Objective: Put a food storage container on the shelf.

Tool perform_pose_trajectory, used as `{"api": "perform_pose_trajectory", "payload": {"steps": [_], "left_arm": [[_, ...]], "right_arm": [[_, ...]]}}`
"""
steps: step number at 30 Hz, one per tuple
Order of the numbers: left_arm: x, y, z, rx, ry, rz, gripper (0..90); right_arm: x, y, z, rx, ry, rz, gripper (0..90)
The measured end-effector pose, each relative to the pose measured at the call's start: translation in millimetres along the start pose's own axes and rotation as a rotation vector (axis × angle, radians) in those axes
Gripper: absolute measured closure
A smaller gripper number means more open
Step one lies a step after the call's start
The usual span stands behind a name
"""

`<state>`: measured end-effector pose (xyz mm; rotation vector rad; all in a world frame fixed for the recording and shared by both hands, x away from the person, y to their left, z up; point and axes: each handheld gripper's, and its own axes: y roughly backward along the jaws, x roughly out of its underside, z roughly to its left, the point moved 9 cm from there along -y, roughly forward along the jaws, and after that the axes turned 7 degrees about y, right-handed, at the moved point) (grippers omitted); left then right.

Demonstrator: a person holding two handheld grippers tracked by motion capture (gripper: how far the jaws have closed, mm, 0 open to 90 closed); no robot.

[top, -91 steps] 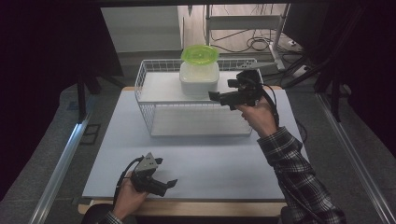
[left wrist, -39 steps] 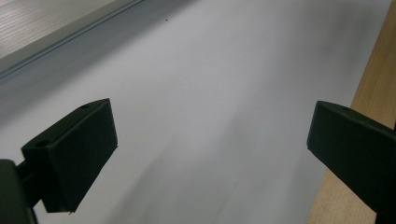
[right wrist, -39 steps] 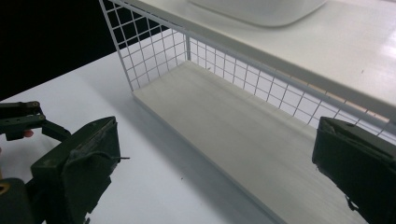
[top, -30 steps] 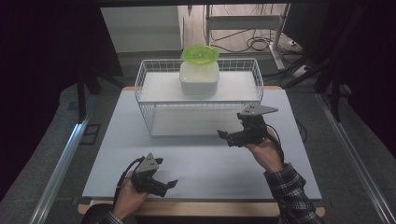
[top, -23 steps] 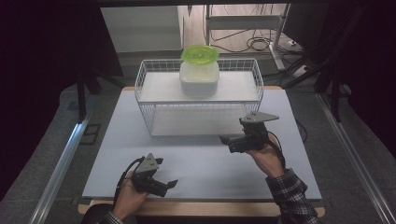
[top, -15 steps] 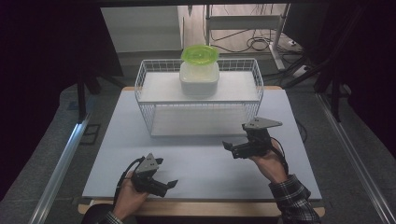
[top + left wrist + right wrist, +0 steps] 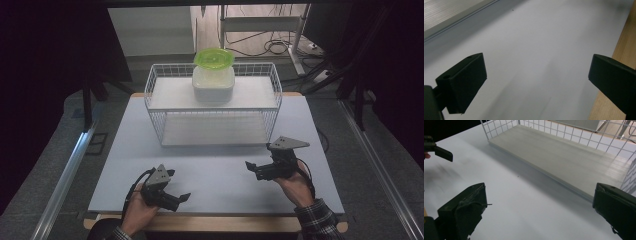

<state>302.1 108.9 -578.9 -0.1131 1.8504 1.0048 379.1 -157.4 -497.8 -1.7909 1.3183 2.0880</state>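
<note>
With both jaws spread wide and empty, my right gripper (image 7: pixel 256 170) hovers low; the wire basket (image 7: pixel 212 131) lies just ahead, my left gripper (image 7: pixel 177 198), equally wide, off beside it.

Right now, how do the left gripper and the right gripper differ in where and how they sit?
The left gripper sits low by the table's near edge; the right gripper is farther in, nearer the wire basket. The left points right, the right points left. Both have open jaws holding nothing.

Both claws gape empty (jaws wide apart): left claw (image 7: pixel 181 198) low, right claw (image 7: pixel 251 167) slightly raised.
</note>
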Motion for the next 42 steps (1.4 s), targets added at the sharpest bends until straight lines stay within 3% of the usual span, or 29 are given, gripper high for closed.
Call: {"api": "perform_pose_trajectory", "payload": {"steps": [22, 30, 42], "left_arm": [[2.6, -2.1, 0.5, -0.005, -0.007, 0.022, 1.4], [3.7, -2.9, 0.8, -0.008, -0.012, 0.033, 1.4], [4.4, -4.4, 0.7, -0.011, -0.012, 0.040, 1.4]], "right_arm": [[50.1, 1.9, -5.2, 0.059, -0.012, 0.081, 0.0], [66.1, -2.6, -3.0, 0.052, -0.022, 0.120, 0.0], [82.4, -14.4, 0.2, 0.038, 0.014, 0.201, 0.0]]}}
